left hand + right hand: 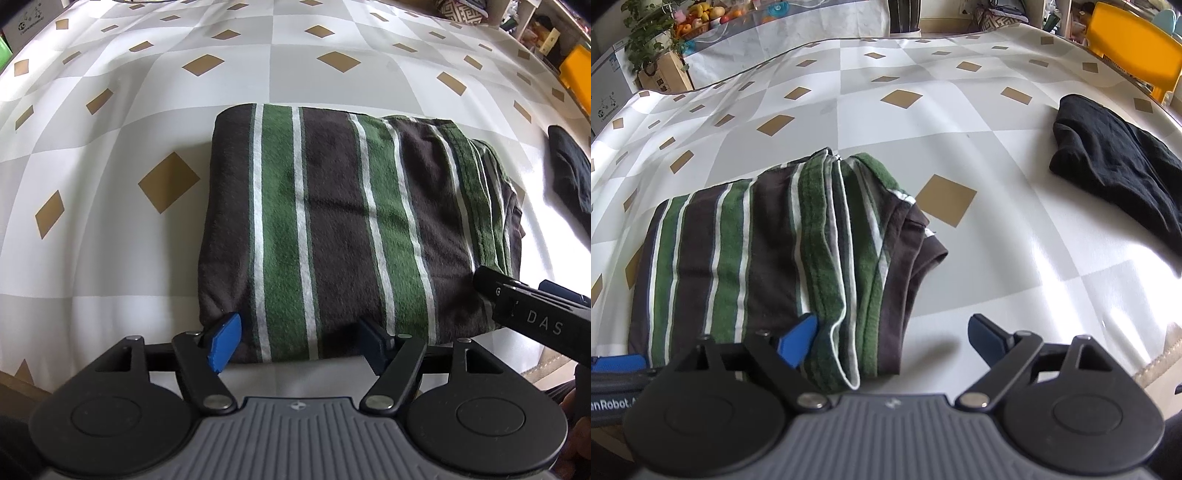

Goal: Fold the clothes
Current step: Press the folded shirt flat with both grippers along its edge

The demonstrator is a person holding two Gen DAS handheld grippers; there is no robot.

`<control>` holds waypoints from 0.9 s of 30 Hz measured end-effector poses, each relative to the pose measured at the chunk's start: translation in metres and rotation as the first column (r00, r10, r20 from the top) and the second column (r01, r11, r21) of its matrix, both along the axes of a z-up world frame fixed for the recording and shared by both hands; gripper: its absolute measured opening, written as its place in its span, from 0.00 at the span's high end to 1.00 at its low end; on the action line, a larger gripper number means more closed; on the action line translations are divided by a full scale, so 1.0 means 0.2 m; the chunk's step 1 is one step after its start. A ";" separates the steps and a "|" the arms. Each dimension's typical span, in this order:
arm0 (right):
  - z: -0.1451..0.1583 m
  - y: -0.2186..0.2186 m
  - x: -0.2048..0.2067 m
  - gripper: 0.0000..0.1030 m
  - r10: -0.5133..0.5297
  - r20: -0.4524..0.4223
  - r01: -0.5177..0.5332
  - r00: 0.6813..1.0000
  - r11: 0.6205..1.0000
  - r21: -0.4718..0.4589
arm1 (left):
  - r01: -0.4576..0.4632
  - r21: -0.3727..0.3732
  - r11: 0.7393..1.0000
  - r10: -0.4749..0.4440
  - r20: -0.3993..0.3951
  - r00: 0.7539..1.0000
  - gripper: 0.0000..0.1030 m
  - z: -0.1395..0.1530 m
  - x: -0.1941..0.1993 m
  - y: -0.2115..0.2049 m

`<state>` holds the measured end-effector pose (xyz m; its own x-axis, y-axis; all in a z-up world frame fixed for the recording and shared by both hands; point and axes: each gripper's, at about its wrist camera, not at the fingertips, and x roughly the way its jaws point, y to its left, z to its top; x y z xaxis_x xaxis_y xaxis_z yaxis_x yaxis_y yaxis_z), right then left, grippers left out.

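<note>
I am holding both sets of fingers spread over the near edge of the folded striped shirt (351,229), and nothing is pinched in either. My left fingers (299,343) are straddling the shirt's near hem toward its left corner, one blue pad (224,341) sitting just at that corner and the other further along the hem, with cloth lying between them but not squeezed. My right fingers (894,341) are standing wider still, over the shirt's right end, where the loose layered edges and a sleeve are bunching; one pad (796,341) is resting on the cloth there, while the other is hanging over bare counter (1015,258) just beside the shirt.

The relation I am judging by: the shirt is lying straight ahead of both hands, its long axis running left to right across me and its stripes running away from me. Its left side is looking flat and square; its right side is ragged, and my right hand is the nearer one to that mess, so tidying it would fall to that hand.

Beyond the shirt, the counter is wearing a glossy checked cover with tan diamonds. Well to the right of the shirt a black garment (1119,166) is lying crumpled, not yet folded. Further off, beyond the counter's edge, a yellow chair (1130,44) is standing to the right and a leafy plant (646,40) with a fruit bowl to the left.
</note>
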<state>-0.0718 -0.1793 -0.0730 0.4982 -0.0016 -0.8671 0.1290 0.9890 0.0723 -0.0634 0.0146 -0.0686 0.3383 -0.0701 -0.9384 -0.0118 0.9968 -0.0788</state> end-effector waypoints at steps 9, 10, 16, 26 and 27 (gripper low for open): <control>0.00 -0.01 -0.01 0.11 -0.004 -0.014 0.004 1.000 1.000 0.010 | 0.016 0.022 1.000 -0.015 -0.007 1.000 0.30 -0.01 -0.02 -0.02; 0.00 -0.01 -0.01 0.11 -0.005 -0.016 0.005 1.000 1.000 0.012 | 0.017 0.024 1.000 -0.016 -0.008 1.000 0.30 -0.01 -0.02 -0.02; 0.00 -0.01 -0.01 0.11 -0.014 -0.031 0.014 0.999 1.000 0.028 | 0.016 0.021 1.000 -0.015 -0.016 1.000 0.29 -0.01 -0.03 -0.02; -0.01 -0.02 -0.01 0.10 -0.030 -0.051 0.032 0.998 0.998 0.056 | 0.032 0.041 0.999 -0.031 -0.028 0.999 0.29 -0.01 -0.05 -0.03; -0.01 -0.02 -0.01 0.10 -0.029 -0.051 0.032 0.998 0.998 0.055 | 0.033 0.043 0.999 -0.031 -0.028 0.999 0.29 -0.01 -0.05 -0.03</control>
<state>-0.0746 -0.1839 -0.0747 0.4547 0.0332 -0.8900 0.1640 0.9791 0.1204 -0.0744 0.0088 -0.0703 0.3105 -0.0393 -0.9498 0.0186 0.9992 -0.0353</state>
